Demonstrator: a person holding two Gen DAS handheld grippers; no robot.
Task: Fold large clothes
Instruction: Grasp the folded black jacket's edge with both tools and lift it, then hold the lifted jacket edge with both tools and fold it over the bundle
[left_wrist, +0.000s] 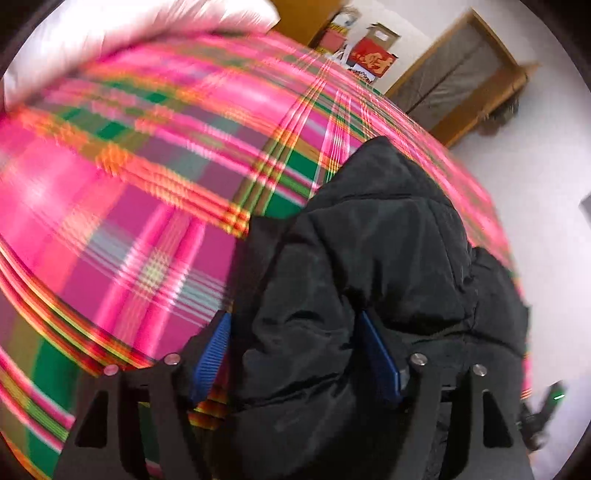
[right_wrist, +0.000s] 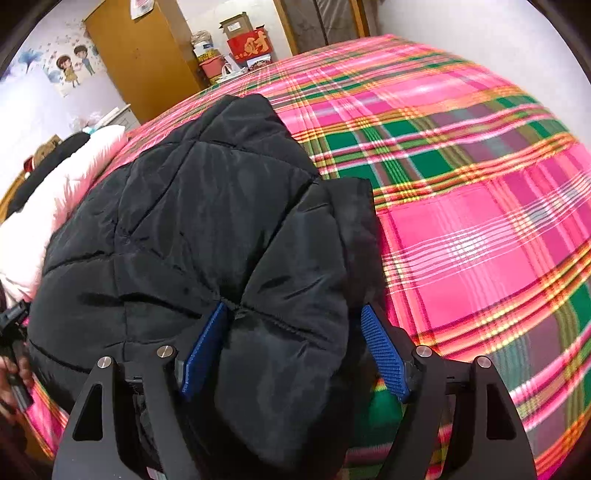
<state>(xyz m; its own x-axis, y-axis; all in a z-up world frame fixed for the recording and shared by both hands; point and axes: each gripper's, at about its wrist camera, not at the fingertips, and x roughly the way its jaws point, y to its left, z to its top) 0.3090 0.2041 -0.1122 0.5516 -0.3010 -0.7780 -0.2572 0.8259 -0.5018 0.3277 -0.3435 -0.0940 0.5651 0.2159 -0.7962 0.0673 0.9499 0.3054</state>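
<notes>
A black quilted puffer jacket (right_wrist: 192, 221) lies bunched on a bed with a pink, green and orange plaid cover (right_wrist: 461, 177). My right gripper (right_wrist: 295, 317) has its blue pads (right_wrist: 384, 350) on both sides of a thick fold at the jacket's near edge, closed on it. In the left wrist view the same jacket (left_wrist: 369, 251) fills the lower middle, and my left gripper (left_wrist: 295, 325) holds a thick bunch of it between its blue pads (left_wrist: 212, 354). The left view is motion-blurred.
A white and pale pink puffy garment (right_wrist: 55, 199) lies beside the jacket on the bed, also visible in the left wrist view (left_wrist: 129, 33). A wooden cupboard (right_wrist: 144, 55), red boxes (right_wrist: 251, 46) and a wooden-framed door (left_wrist: 458, 74) stand beyond the bed.
</notes>
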